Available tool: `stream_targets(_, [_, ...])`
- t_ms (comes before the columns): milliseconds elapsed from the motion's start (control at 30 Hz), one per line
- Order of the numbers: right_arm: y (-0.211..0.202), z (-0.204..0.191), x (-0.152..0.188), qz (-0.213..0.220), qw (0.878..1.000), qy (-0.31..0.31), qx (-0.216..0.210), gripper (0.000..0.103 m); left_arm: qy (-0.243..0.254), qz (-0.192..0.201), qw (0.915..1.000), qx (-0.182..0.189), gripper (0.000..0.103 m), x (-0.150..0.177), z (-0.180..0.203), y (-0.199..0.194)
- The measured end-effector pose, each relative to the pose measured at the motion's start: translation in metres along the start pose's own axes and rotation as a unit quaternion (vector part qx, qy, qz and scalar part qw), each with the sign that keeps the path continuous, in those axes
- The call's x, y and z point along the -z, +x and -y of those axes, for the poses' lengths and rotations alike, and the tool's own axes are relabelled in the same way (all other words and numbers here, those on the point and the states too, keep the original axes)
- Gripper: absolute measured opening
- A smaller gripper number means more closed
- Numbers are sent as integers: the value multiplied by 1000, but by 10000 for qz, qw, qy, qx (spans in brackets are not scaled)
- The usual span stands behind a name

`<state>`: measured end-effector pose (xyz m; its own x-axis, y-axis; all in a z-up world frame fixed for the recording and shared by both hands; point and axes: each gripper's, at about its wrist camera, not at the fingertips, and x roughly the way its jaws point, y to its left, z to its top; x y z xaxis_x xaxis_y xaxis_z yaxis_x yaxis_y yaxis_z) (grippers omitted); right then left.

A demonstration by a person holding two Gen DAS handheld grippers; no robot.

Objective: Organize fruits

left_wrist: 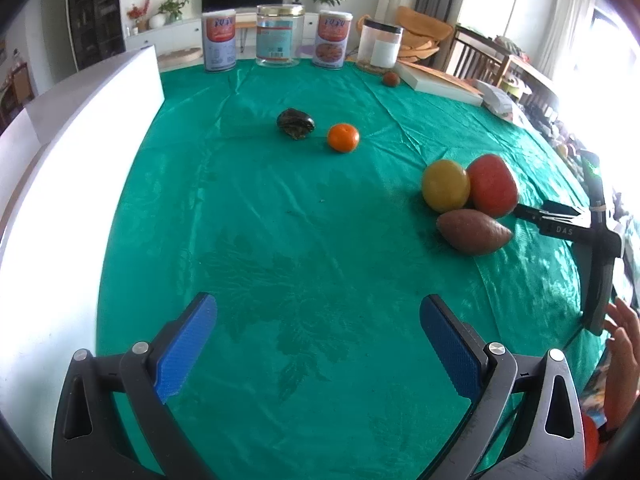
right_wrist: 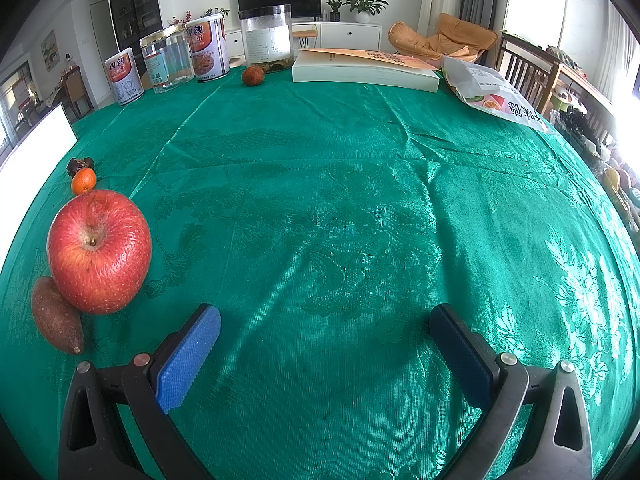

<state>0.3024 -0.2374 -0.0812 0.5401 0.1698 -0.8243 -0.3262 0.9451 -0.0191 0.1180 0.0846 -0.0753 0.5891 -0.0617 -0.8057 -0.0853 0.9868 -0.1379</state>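
Observation:
On the green tablecloth a yellow fruit (left_wrist: 445, 185), a red apple (left_wrist: 493, 184) (right_wrist: 99, 250) and a brown pointed fruit (left_wrist: 473, 231) (right_wrist: 56, 315) lie clustered together. Farther back sit a small orange (left_wrist: 343, 137) (right_wrist: 83, 181) and a dark lumpy fruit (left_wrist: 295, 123) (right_wrist: 79, 165). A small brown fruit (left_wrist: 391, 78) (right_wrist: 253, 75) rests near the jars. My left gripper (left_wrist: 318, 344) is open over bare cloth. My right gripper (right_wrist: 326, 354) is open, empty, just right of the apple; it also shows as the right gripper (left_wrist: 544, 216) in the left wrist view.
Two printed cans (left_wrist: 218, 41) (left_wrist: 333, 39), a glass jar (left_wrist: 280, 35) and a plastic jar (left_wrist: 379, 46) line the far edge. A thick book (right_wrist: 364, 69) and a snack bag (right_wrist: 494, 94) lie at the right. White foam board (left_wrist: 80, 128) stands left. A hand (left_wrist: 624, 336) is at right.

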Motion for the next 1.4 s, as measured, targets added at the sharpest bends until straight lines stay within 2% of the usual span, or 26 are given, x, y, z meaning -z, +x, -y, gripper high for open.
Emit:
stream_targets(133, [0, 0, 0, 0, 10000, 0, 1, 103, 48, -133, 9995, 274, 102, 0, 0, -6])
stream_targets(367, [0, 0, 0, -1, 10000, 4, 3, 103, 128, -532, 9971, 521, 102, -1, -2, -2])
stream_targets(500, [-4, 3, 1, -177, 9998, 11, -60, 103, 190, -519, 9961, 691, 102, -4, 0, -5])
stream_targets(533, [-10, 8, 4, -128, 9996, 236, -96, 103, 213, -509, 9956, 756, 102, -5, 0, -6])
stream_targets(633, [-47, 19, 24, 483, 9938, 886, -460, 103, 349, -491, 9939, 923, 102, -4, 4, -5])
stream_targets(700, [-67, 19, 38, 605, 9893, 1060, -799, 103, 450, -508, 9921, 1051, 101, -5, 15, -1])
stream_targets(833, [-87, 14, 61, 491, 9802, 1468, -1235, 103, 850, -300, 9834, 1573, 101, -22, 65, 12])
stream_targets(900, [-93, 14, 72, 499, 9706, 1847, -1458, 103, 1273, -51, 9792, 1581, 101, -34, 94, 19])
stream_targets(1033, [-107, 12, 87, 608, 9593, 2264, -1577, 103, 1845, 115, 9754, 1201, 101, -45, 130, 51])
stream_targets(1100, [-115, 10, 93, 661, 9595, 2260, -1549, 103, 1882, -145, 9729, 1335, 100, -42, 133, 65])
stream_targets(1167, [-122, 8, 97, 682, 9628, 2152, -1484, 103, 1873, -297, 9668, 1713, 101, -32, 131, 66])
stream_targets(1300, [-120, 0, 99, 461, 9689, 1949, -1451, 103, 2059, -601, 9416, 2597, 100, -12, 125, 43])
stream_targets(1333, [-117, -4, 99, 353, 9695, 1907, -1498, 103, 2064, -594, 9411, 2612, 100, -8, 120, 35])
stream_targets(1400, [-111, -14, 98, 189, 9703, 1806, -1600, 103, 2015, -487, 9509, 2299, 101, -11, 106, 25])
